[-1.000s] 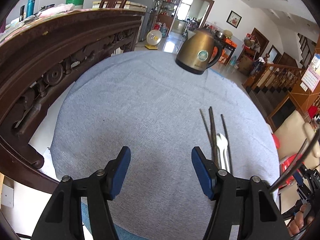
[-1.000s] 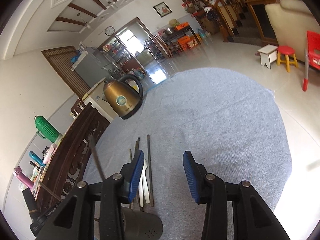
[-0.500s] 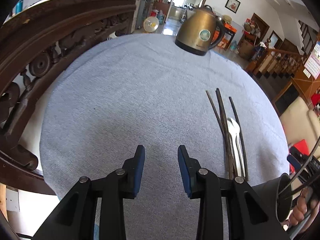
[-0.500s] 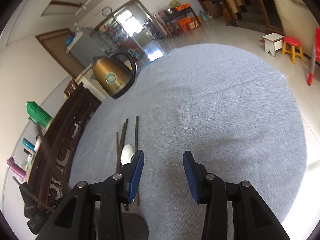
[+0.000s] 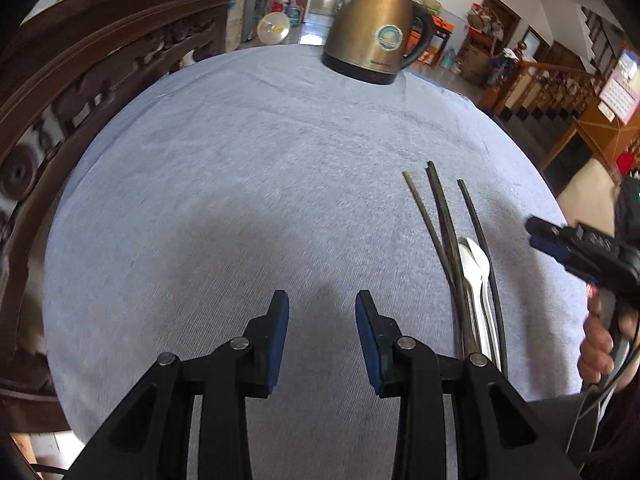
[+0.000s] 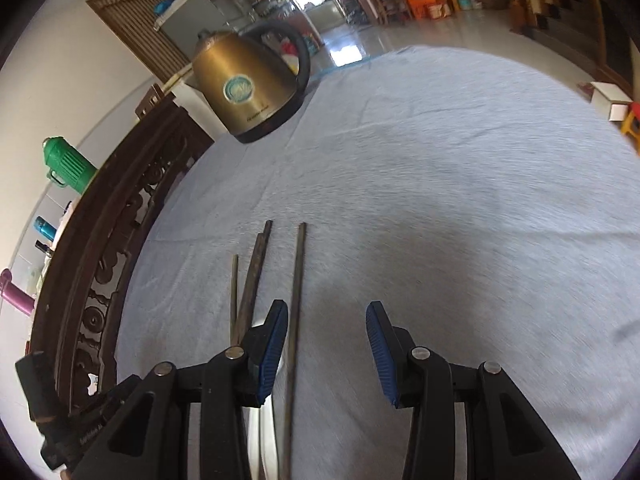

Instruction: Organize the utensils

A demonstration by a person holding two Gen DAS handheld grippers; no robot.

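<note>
Both tongs are seen with blue pads parted and nothing held: the left tongs (image 5: 322, 336) are poised over bare grey cloth, while the right tongs (image 6: 326, 346) are poised beside the utensils, the left pad (image 6: 272, 344) overlapping the bundle in view. Wide open cloth is left on the surface (image 5: 240, 200) ahead of and to the left of the left tongs, and to the right of the right tongs; the rounded far edge is seen beyond the kettle. The chopsticks (image 5: 444, 232) (four dark sticks, as far as can be counted) are laid side by side near the surface's right side, pointing away, with two white spoons (image 5: 476, 272) nested between them. A brass-coloured kettle (image 5: 376, 28) is stood at the far edge, well apart from the utensils. A carved dark wooden rail (image 5: 100, 64) is set along the left edge, bounding that side.
</note>
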